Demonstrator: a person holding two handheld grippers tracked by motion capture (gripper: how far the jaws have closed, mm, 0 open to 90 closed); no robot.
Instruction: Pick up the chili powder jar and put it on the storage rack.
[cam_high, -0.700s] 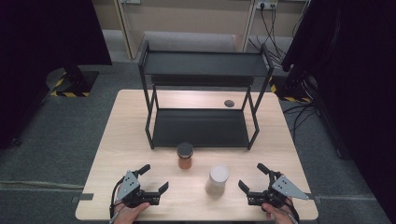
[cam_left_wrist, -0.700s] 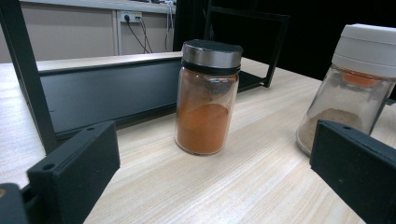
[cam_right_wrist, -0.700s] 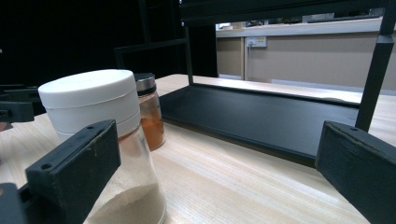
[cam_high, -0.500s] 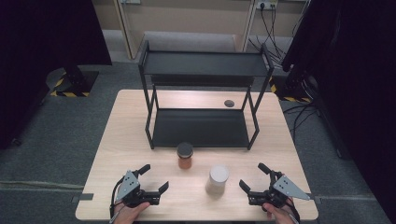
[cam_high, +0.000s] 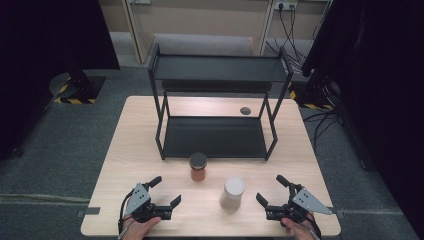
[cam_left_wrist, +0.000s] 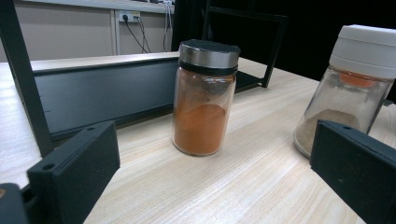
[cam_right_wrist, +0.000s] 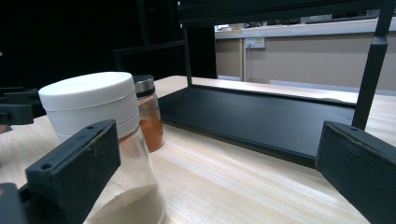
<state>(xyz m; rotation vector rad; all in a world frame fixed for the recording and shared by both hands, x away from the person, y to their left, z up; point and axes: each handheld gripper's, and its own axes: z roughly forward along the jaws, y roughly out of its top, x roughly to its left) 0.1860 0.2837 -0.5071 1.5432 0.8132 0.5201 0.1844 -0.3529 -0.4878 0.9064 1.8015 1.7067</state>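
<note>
A glass jar of orange powder with a dark lid (cam_high: 198, 167) (cam_left_wrist: 204, 96) (cam_right_wrist: 148, 116) stands on the wooden table (cam_high: 130, 150) in front of the black two-tier shelf (cam_high: 216, 136). To its right stands a white-lidded shaker jar with pale powder (cam_high: 233, 192) (cam_left_wrist: 348, 84) (cam_right_wrist: 100, 135). My left gripper (cam_high: 166, 191) (cam_left_wrist: 210, 186) rests near the front edge, left of both jars, open and empty. My right gripper (cam_high: 272, 190) (cam_right_wrist: 219, 186) lies to the right of the shaker, open and empty too.
A small dark round disc (cam_high: 245, 110) lies on the table behind the shelf's right leg. The shelf's lower tray (cam_left_wrist: 102, 95) (cam_right_wrist: 261, 116) sits bare. Dark curtains (cam_high: 380, 75) flank the table, and cables (cam_high: 285, 20) hang at the back wall.
</note>
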